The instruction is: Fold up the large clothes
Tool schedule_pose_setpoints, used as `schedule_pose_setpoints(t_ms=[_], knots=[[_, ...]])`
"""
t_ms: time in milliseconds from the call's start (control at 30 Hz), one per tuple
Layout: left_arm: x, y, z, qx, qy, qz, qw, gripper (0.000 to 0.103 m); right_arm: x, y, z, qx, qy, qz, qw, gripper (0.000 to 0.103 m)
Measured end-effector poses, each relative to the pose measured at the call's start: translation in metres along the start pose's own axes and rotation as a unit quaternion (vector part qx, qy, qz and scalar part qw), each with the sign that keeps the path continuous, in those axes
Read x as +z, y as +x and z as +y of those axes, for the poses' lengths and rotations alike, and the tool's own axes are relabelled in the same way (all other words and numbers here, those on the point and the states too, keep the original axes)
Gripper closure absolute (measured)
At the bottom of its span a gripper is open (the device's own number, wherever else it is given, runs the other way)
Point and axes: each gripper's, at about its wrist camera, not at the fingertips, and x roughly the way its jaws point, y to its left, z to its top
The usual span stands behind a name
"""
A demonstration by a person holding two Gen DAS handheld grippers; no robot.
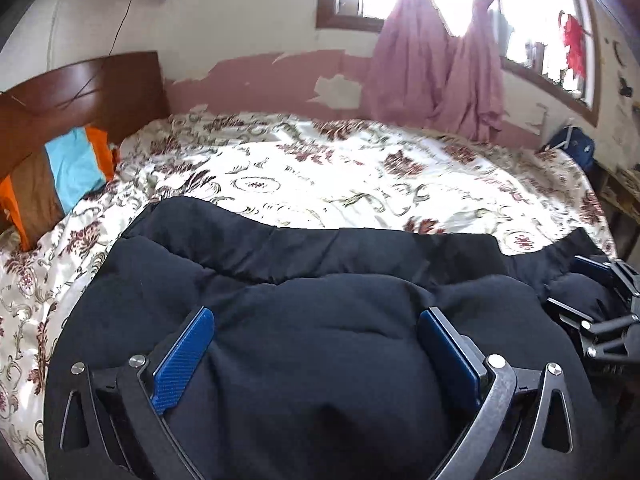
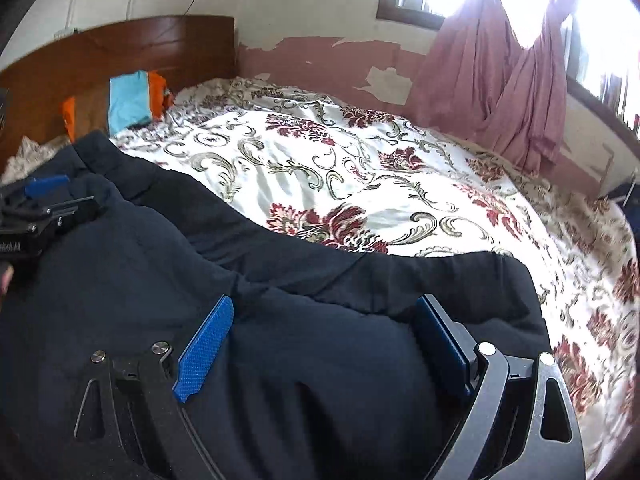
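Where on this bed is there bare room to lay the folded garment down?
The floral bedspread lies bare between the dark padded garment and the peeling wall, up to the pink curtain. Crowded: the striped pillow by the headboard, and the near edge under the garment.

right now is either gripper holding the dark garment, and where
Cannot tell: the dark garment bulges between both wide-set pairs of jaws, left gripper and right gripper.

Each handheld black two-finger gripper, the left gripper [image 1: 316, 320] and the right gripper [image 2: 324, 316], carries two flat blue textured finger pads [image 1: 182, 360] on black metal linkage arms [image 2: 556, 408] with triangular cut-outs. Round silver pivot screws [image 1: 496, 360] fasten the joints. A part-visible linkage bears small markings, apparently lettering, too blurred to read.
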Motion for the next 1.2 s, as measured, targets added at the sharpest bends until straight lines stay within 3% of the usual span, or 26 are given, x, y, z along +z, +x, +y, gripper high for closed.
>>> schedule_pose_setpoints(t_ms=[300, 700, 1200], knots=[[0.008, 0.041, 0.001, 0.013, 0.0, 0.041, 0.9991, 0.0, 0.007, 0.034, -0.006, 0.032, 0.019, 0.038, 0.999, 0.013], [-0.001, 0.048, -0.011, 0.039, 0.022, 0.002, 0.999, 0.0, -0.007, 0.058, -0.01, 0.06, 0.054, 0.04, 0.996, 0.009], [-0.01, 0.049, -0.02, 0.062, 0.039, -0.023, 0.997, 0.0, -0.01, 0.058, 0.001, 0.026, 0.037, 0.026, 0.999, 0.009]])
